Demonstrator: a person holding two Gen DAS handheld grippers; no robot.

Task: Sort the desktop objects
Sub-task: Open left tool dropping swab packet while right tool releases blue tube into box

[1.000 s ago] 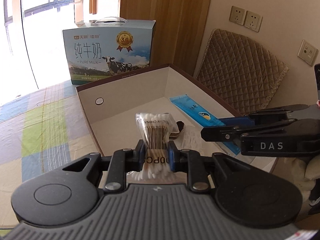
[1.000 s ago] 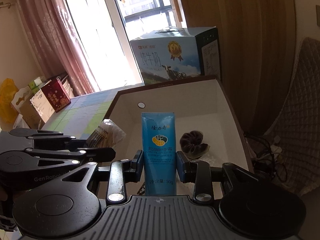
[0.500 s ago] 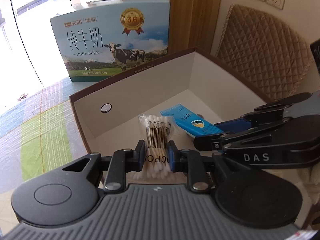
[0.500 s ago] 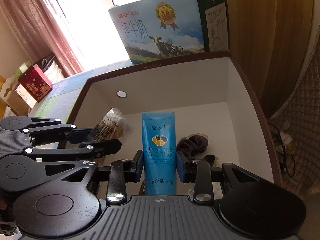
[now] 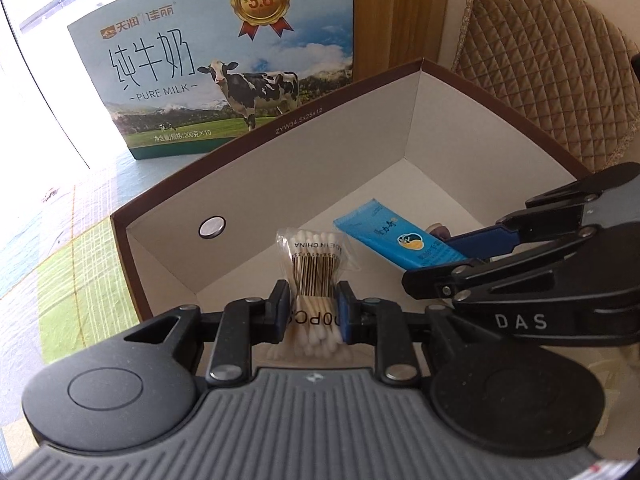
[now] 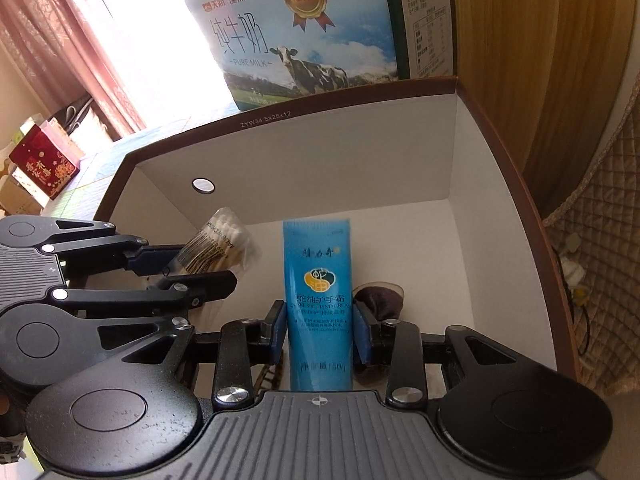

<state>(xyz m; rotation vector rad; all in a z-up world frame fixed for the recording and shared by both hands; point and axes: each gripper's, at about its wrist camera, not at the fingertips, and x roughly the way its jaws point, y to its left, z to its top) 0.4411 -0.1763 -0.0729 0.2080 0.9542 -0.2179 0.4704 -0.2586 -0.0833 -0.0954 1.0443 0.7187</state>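
Jaws, left wrist view: the left gripper [image 5: 312,312] is pressed onto a bag of cotton swabs [image 5: 314,268], pinched about mid-length, below the barcode.
Swabs' place: the bag is held over the near end of the open cardboard box [image 5: 280,184], sticking out toward 12 o'clock from the jaws; whether it touches the box floor cannot be told.
Neighbour: at 3 o'clock the right gripper [image 5: 460,264] is seen side-on, with the blue hand-cream tube [image 5: 400,240] carried inside the box.
Backdrop: a milk carton [image 5: 216,60] is stood beyond the box's far wall at 12 o'clock, on the checked cloth of the counter [image 5: 72,280].
Handling, swabs: the bag is judged light, soft and crinkly; it is best gripped across the bundled sticks, as now, since loose film would slip.

Jaws, right wrist view: the right gripper [image 6: 320,330] is closed on the hand-cream tube [image 6: 318,292], clamped on its lower half, with the crimped end pointed toward 12 o'clock.
Tube's place: it is held above the box floor, near the middle of the cardboard box [image 6: 460,152].
Also inside: a dark scrunchie [image 6: 380,300] is lain at 1 o'clock, just behind the tube.
Neighbour: the left gripper [image 6: 188,270] is seen at 9 o'clock, with the swab bag [image 6: 224,244] in its jaws.
Handling, tube: it is judged light, smooth and squeezable; a moderate squeeze across the flat sides should be kept, lest cream be forced out.
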